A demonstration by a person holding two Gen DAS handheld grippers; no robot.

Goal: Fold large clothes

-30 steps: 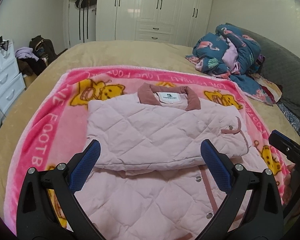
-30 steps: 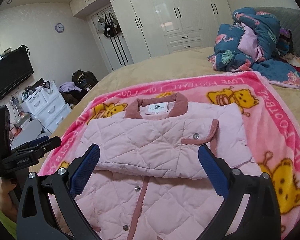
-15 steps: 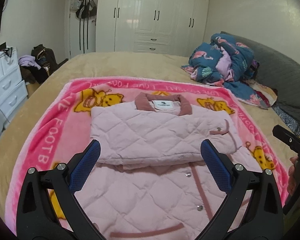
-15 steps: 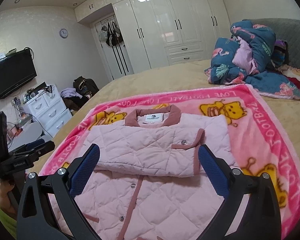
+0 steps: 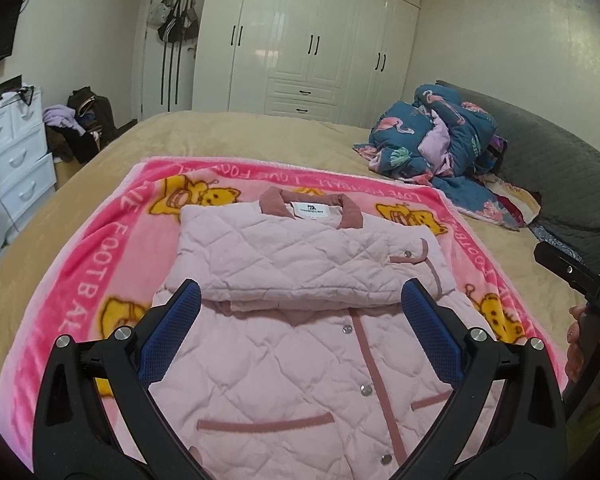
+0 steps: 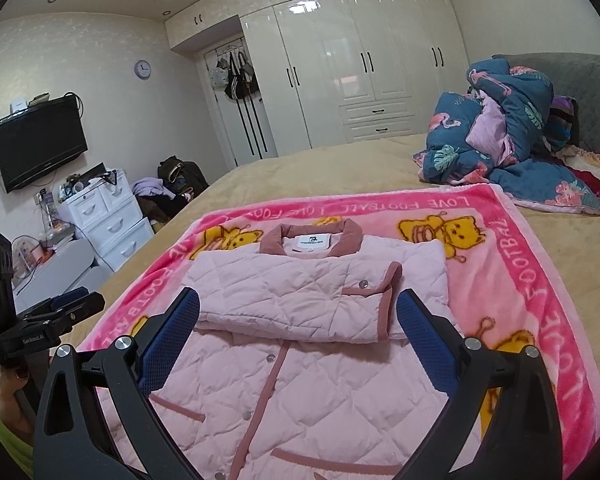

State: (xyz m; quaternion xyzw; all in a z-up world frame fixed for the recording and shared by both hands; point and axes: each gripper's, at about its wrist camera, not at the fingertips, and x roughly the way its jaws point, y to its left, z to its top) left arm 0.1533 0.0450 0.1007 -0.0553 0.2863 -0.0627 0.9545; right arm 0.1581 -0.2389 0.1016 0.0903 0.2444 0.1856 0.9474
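So the bed [image 5: 260,136] with the tan cover takes up most of the room, and a white wardrobe [image 5: 308,40] runs along the far wall. On the bed's right side, against the grey headboard [image 5: 560,168], there's a crumpled blue flamingo-print duvet [image 5: 432,136]. A white drawer unit [image 6: 108,220] stands off the left edge of the bed, with a TV [image 6: 40,144] on the wall above it.

Spread flat in the middle of the bed is a bright pink blanket [image 5: 80,280] with yellow cartoon bears. On top of it is the pink quilted jacket [image 5: 300,360], collar at the far end, snaps and dusty-rose placket facing up. Both sleeves are folded across the chest, so there's a thick band lying over the upper half, and the hem is nearest to the cameras.

The left tongs [image 5: 300,330] hang above the jacket's lower part, spread wide with nothing between the blue pads [image 5: 172,336]. The right tongs [image 6: 298,332] are the same deal: wide apart, empty, hovering over the hem area. Each one is held by a hand that shows at the edge of the other camera's view.
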